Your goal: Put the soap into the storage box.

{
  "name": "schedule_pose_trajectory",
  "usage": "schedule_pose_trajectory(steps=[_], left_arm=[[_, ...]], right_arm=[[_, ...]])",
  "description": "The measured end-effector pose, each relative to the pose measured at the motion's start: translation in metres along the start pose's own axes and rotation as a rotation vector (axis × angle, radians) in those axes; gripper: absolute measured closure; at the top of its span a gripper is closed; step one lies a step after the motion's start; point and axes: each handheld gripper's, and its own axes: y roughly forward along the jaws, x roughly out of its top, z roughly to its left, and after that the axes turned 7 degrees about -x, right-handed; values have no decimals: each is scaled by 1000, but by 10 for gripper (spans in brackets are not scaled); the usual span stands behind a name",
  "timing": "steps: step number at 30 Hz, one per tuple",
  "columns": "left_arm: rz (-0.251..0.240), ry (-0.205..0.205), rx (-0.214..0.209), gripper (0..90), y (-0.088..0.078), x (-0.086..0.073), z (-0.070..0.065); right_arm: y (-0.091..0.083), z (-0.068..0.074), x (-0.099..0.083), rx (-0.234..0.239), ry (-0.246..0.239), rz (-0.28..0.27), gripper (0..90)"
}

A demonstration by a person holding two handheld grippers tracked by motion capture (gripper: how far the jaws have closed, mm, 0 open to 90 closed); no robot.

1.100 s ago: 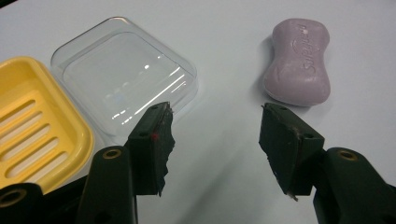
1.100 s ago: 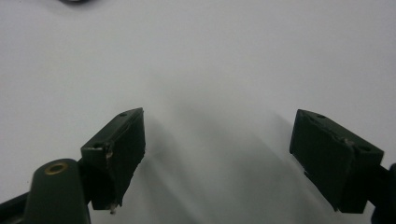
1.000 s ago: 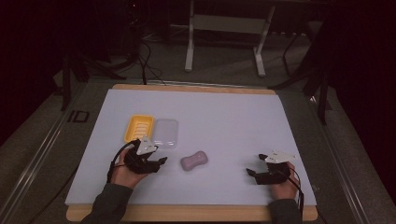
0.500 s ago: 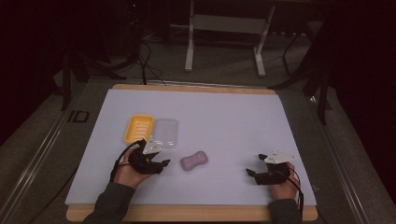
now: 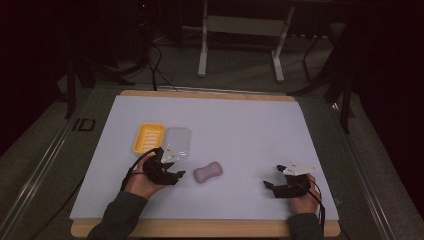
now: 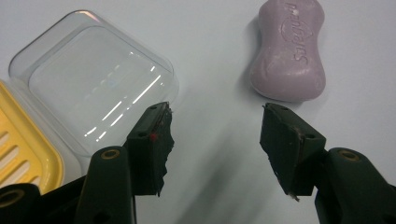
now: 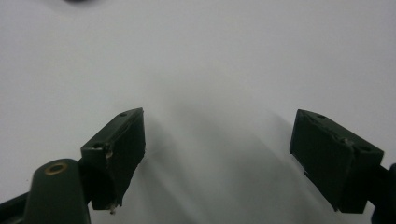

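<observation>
The left gripper [image 5: 176, 169] rests low on the table, its jaws partly apart with nothing between them, just beside the purple soap [image 5: 208, 172] and the clear lid [image 6: 95, 81]; the right gripper [image 5: 274, 179] lies well apart, jaws wide and empty

Dark room, metal stand [image 5: 240, 35] behind table [image 5: 210, 95]

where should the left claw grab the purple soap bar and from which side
Grip the purple soap bar across its narrowed middle, where the sides pinch in. It lies flat on the table, so come down from above. The open left claw is nearest.
</observation>
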Motion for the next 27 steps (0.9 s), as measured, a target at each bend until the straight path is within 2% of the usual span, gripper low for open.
schedule_pose_trajectory(steps=[5,11,27], left_arm=[[16,6,-2,420,0,3,1],[17,-7,-16,417,-4,7,5],[77,32,-45,399,-5,20,7]], right_arm=[[0,0,0,-1,-1,1,181],[0,0,0,-2,-5,3,181],[0,0,0,-2,-12,5,181]])
